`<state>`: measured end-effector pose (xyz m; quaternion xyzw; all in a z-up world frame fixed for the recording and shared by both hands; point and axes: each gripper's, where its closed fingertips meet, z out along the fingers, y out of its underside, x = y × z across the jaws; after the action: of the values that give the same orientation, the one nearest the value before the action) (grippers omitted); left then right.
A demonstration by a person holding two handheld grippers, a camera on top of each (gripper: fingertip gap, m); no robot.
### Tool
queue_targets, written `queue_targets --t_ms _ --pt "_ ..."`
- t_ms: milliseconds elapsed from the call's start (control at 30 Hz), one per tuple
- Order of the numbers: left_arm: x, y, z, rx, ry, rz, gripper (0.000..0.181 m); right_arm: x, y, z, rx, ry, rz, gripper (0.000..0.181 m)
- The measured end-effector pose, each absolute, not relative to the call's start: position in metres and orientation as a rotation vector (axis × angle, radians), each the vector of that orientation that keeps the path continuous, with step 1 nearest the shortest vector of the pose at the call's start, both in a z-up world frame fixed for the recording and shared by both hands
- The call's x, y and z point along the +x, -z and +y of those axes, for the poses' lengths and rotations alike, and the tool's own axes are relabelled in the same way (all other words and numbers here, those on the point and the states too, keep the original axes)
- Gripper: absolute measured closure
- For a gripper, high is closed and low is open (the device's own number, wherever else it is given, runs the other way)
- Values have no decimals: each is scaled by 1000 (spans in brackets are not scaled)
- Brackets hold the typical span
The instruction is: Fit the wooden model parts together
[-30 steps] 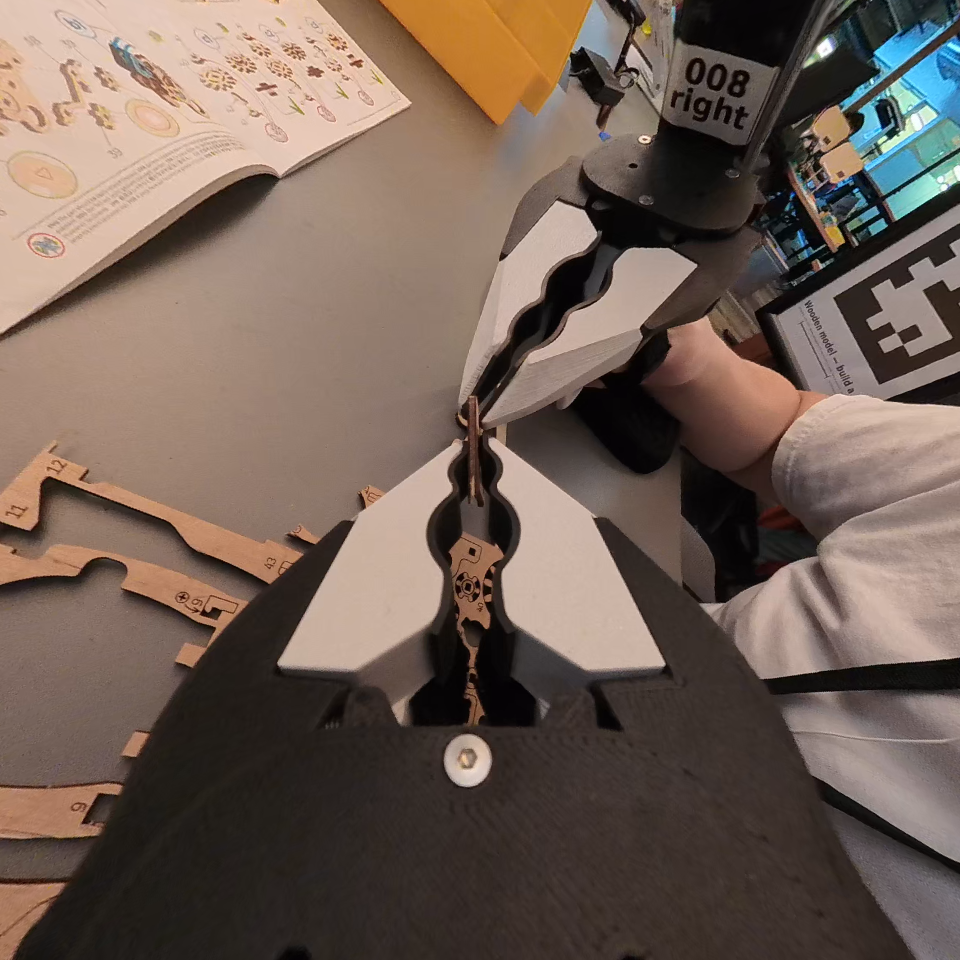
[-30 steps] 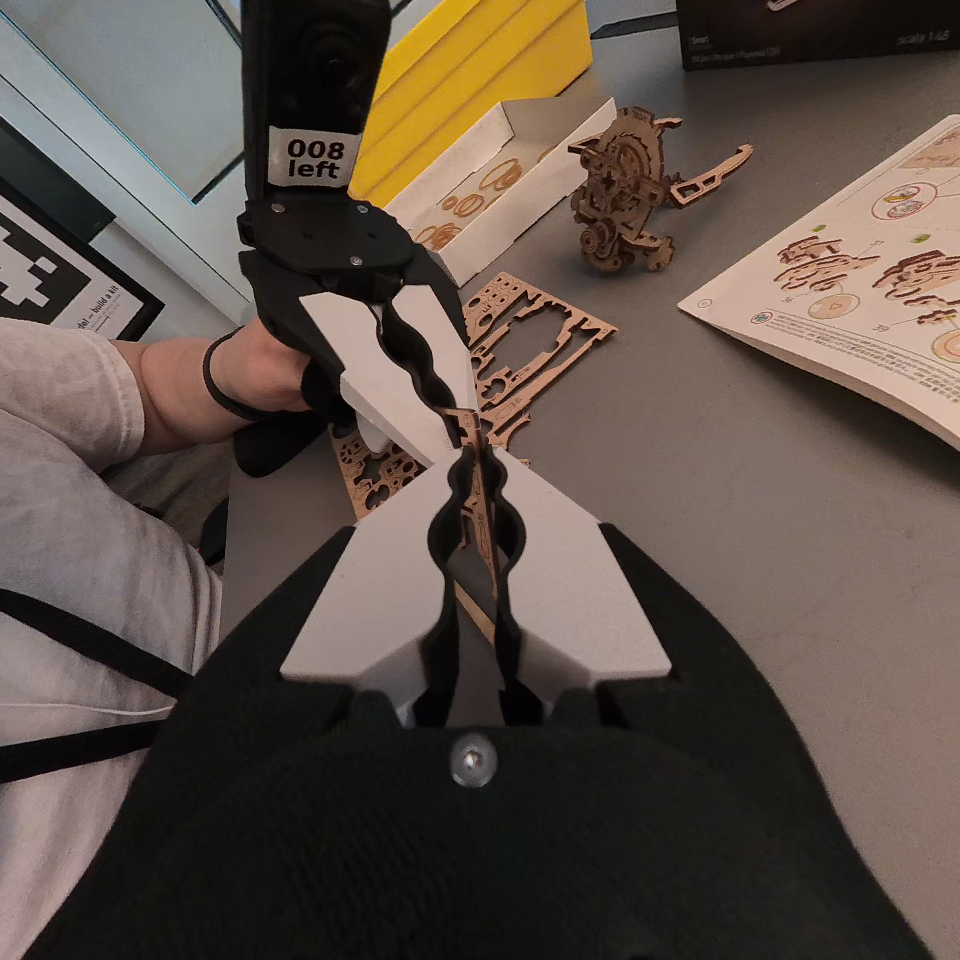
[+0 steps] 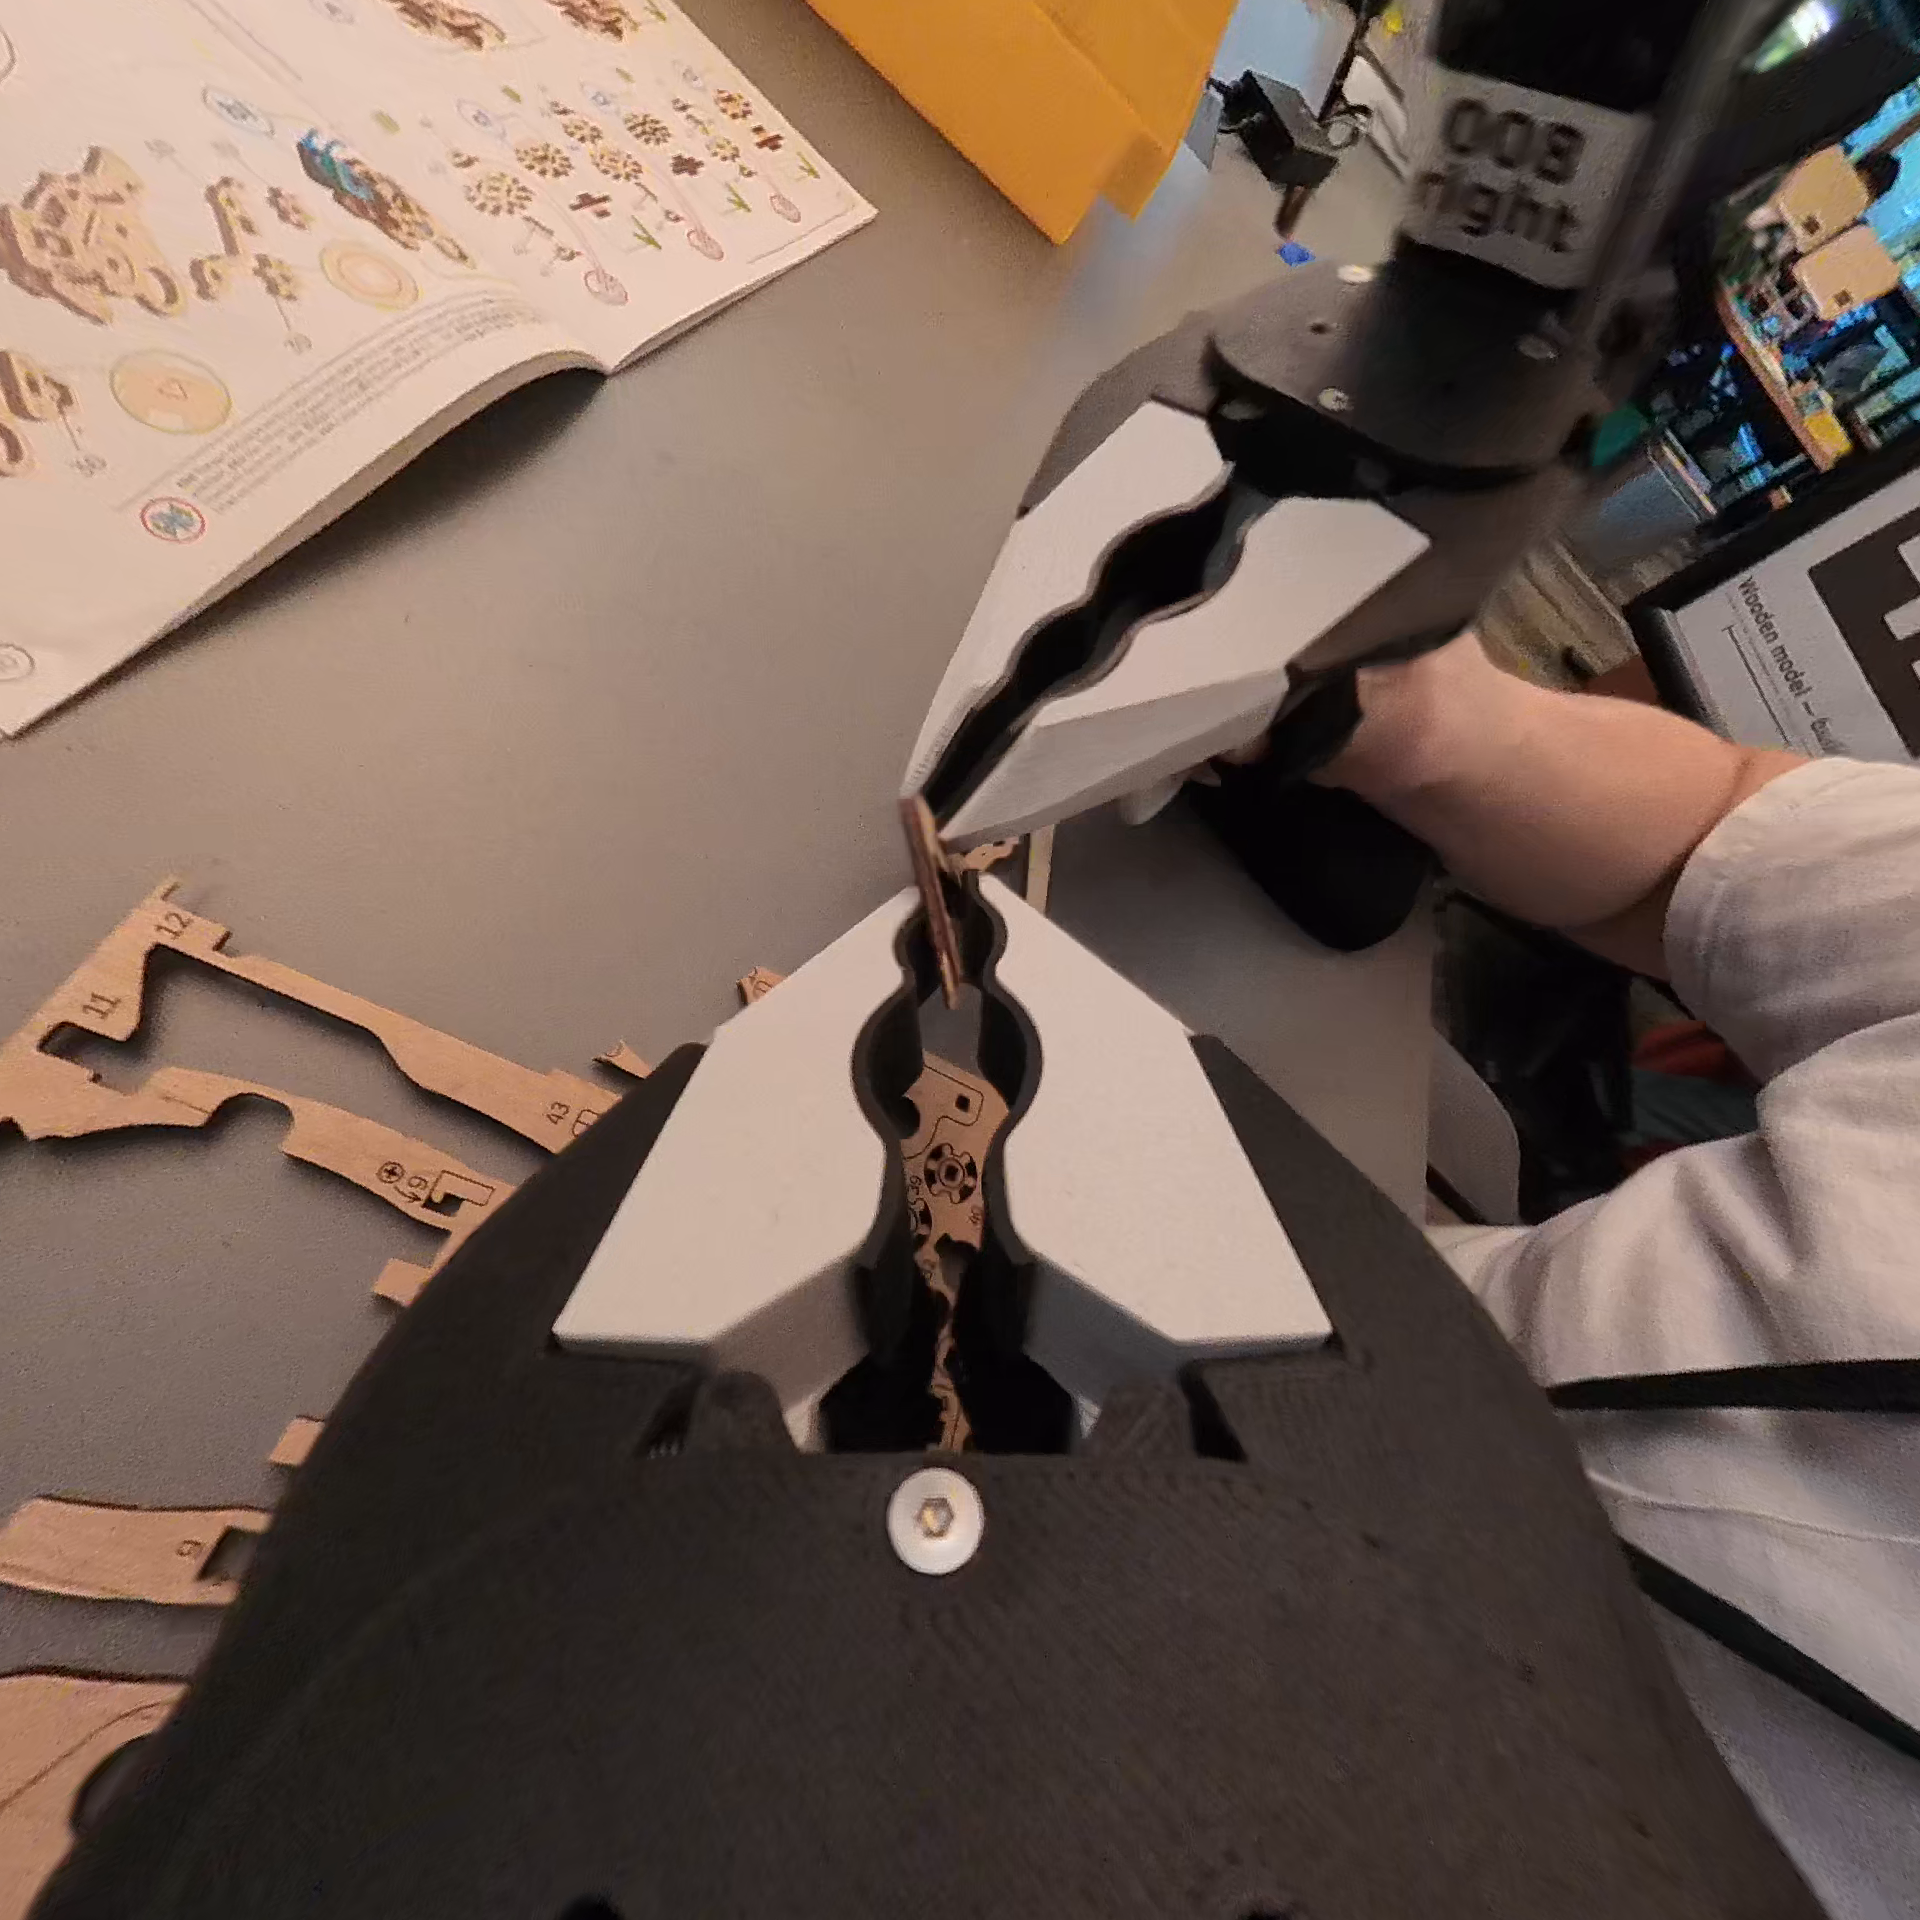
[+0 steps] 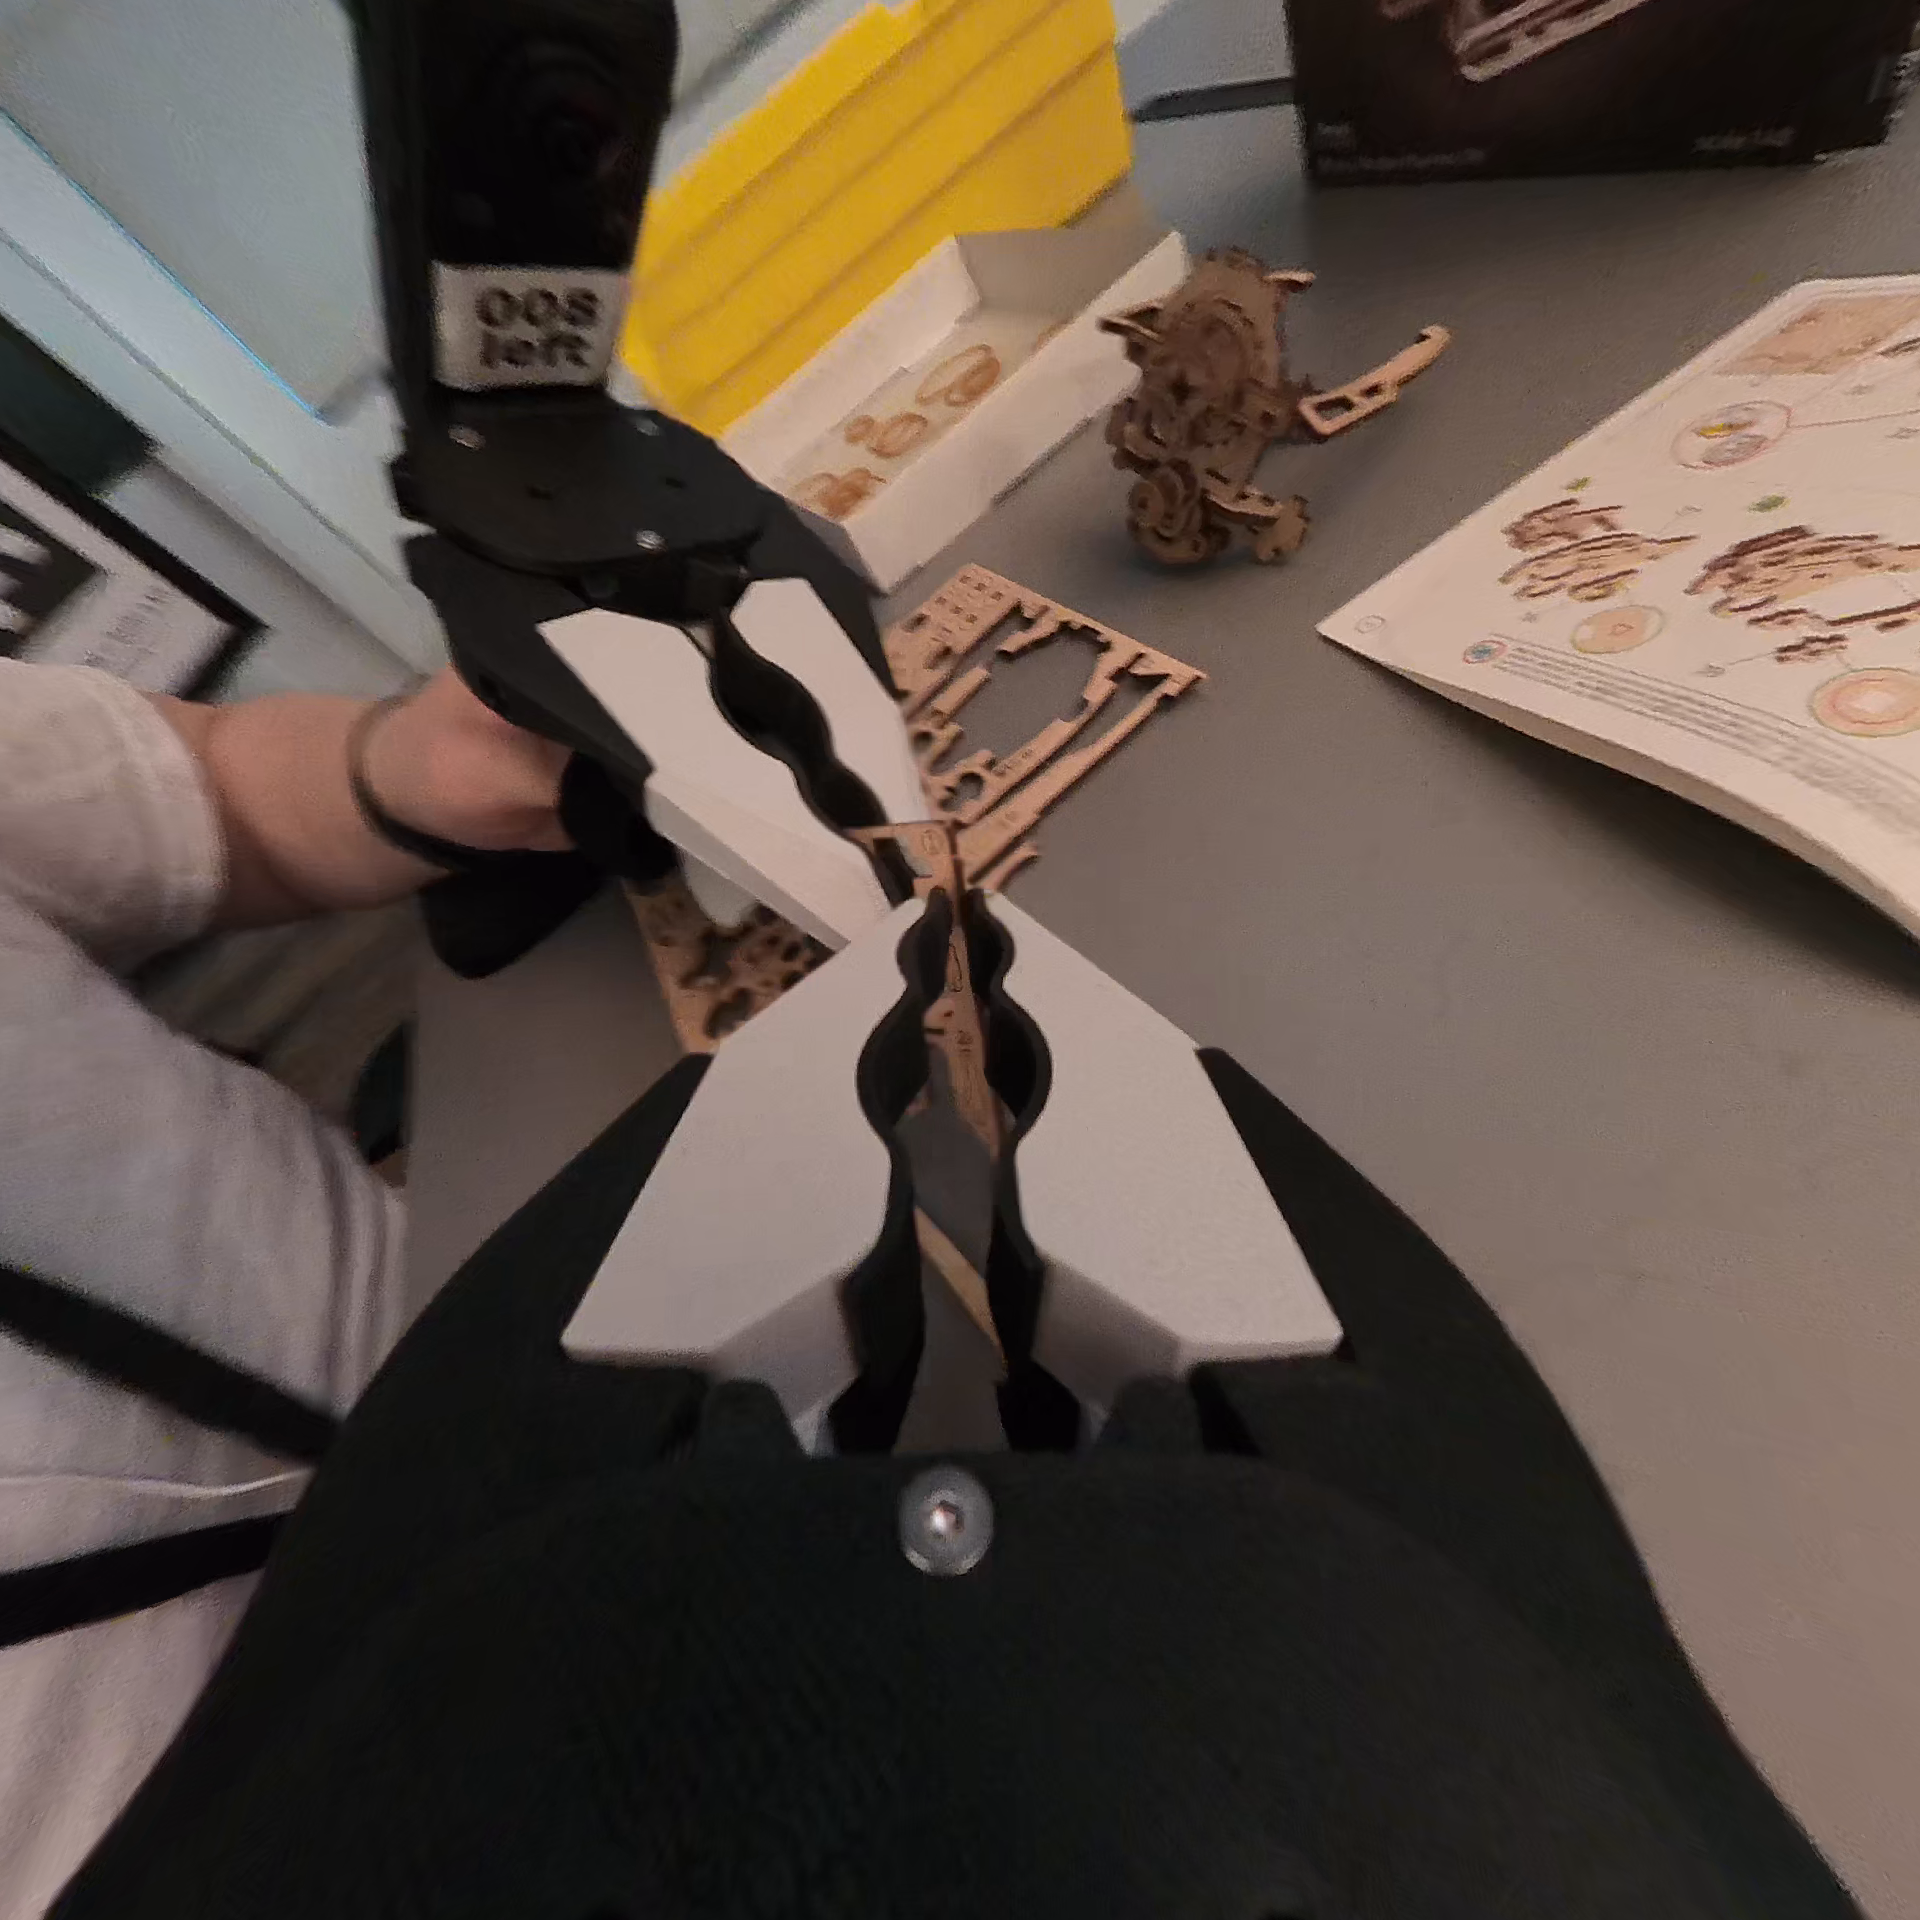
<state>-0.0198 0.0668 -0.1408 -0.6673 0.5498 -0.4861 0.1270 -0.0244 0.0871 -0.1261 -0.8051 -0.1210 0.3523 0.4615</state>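
Two wooden parts are held tip to tip above the tabletop [image 3: 644, 665]; the left tool [image 3: 948, 914] is clamped on one part [image 3: 940, 914]; the right tool [image 4: 951, 904] is clamped on the other [image 4: 961, 1029].

In the right wrist view, the assembled model [image 4: 1205, 416] stands at upper centre on the table [image 4: 1455, 1039], the booklet [image 4: 1683, 623] right of it, the parts tray [image 4: 935, 416] left.

Grey table [image 3: 644, 665] (tan wooden sheets [image 3: 260, 1081]), yellow box [image 4: 883, 177].
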Motion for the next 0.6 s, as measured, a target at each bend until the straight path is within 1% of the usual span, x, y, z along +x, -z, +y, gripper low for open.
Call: queue_targets --t_ms 67,133,300,500,600 --pt "-19 132 65 -1921 1516 1574 181 -25 116 84 -1924 -1059 -250 181" --pt "-19 129 62 -1941 1644 1542 180 -24 112 82 -1906 -1119 -242 181" --pt "-20 129 65 -1975 1740 1491 181 -20 109 83 -1882 -1080 -244 181" --pt "-20 133 64 -1970 1682 1531 180 -25 118 84 -1943 -965 -319 180" --pt "-20 133 62 -1969 1696 1535 180 -24 117 84 -1936 -985 -307 180"
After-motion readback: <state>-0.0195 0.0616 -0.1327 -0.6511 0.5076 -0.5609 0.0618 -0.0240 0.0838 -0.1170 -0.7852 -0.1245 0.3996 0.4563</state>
